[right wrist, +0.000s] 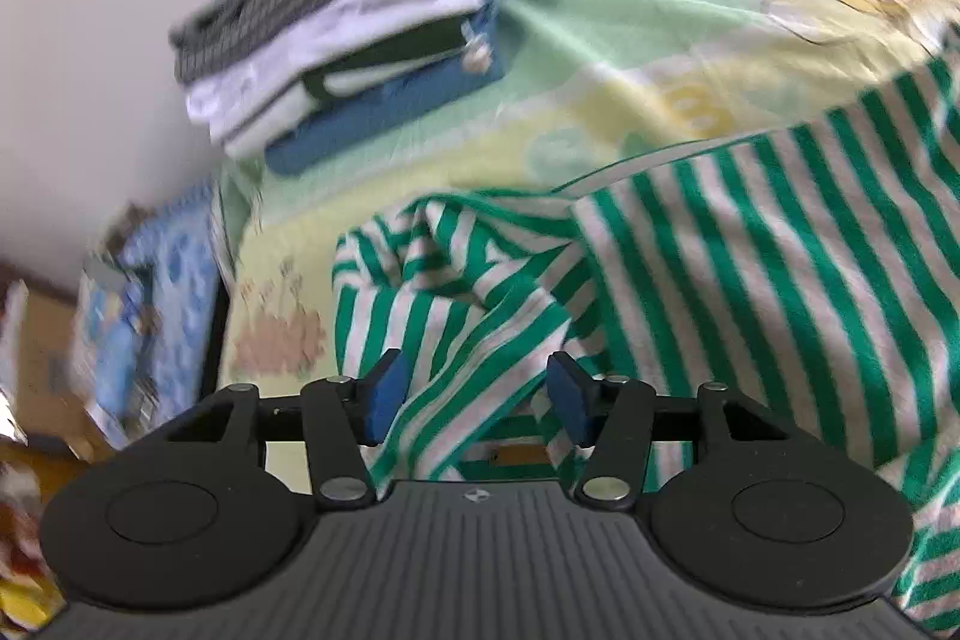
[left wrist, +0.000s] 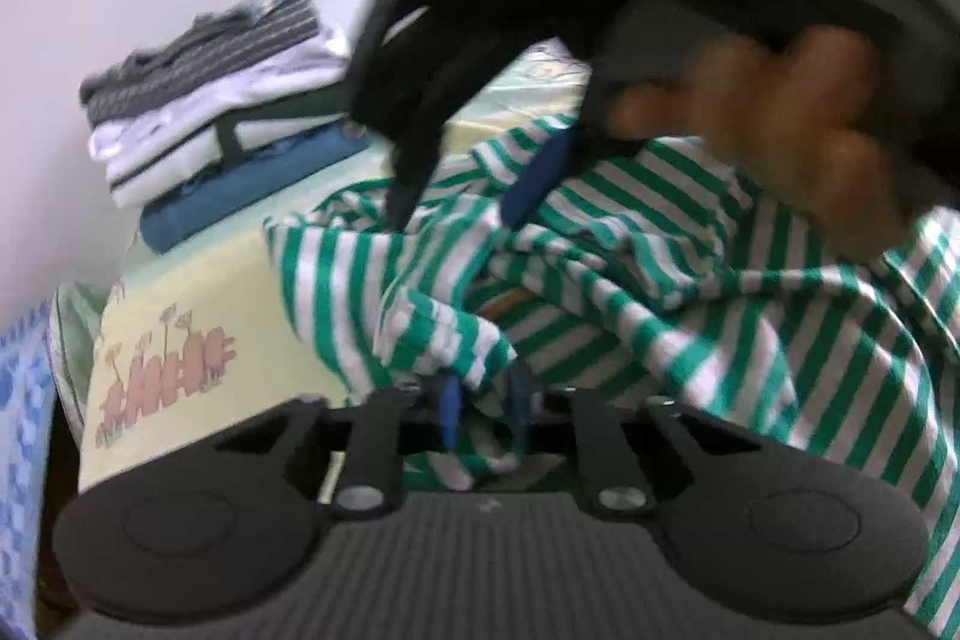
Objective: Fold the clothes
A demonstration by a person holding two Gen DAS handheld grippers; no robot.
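Observation:
A green-and-white striped shirt (left wrist: pixel 690 298) lies crumpled on the bed; it also shows in the right wrist view (right wrist: pixel 750 268). My left gripper (left wrist: pixel 485 415) is shut on a bunched fold of the striped shirt at its near edge. My right gripper (right wrist: pixel 477 394) is open, its blue pads (right wrist: pixel 384 394) on either side of a raised fold of the shirt without pinching it. In the left wrist view the right gripper (left wrist: pixel 480 208) hangs over the shirt from above, held by a hand (left wrist: pixel 780 118).
A stack of folded clothes (left wrist: pixel 222 100) sits at the far left by the white wall, also in the right wrist view (right wrist: pixel 354 28). The bed has a pale green and yellow cartoon blanket (right wrist: pixel 630 40). A blue patterned cloth (right wrist: pixel 150 292) hangs at the left edge.

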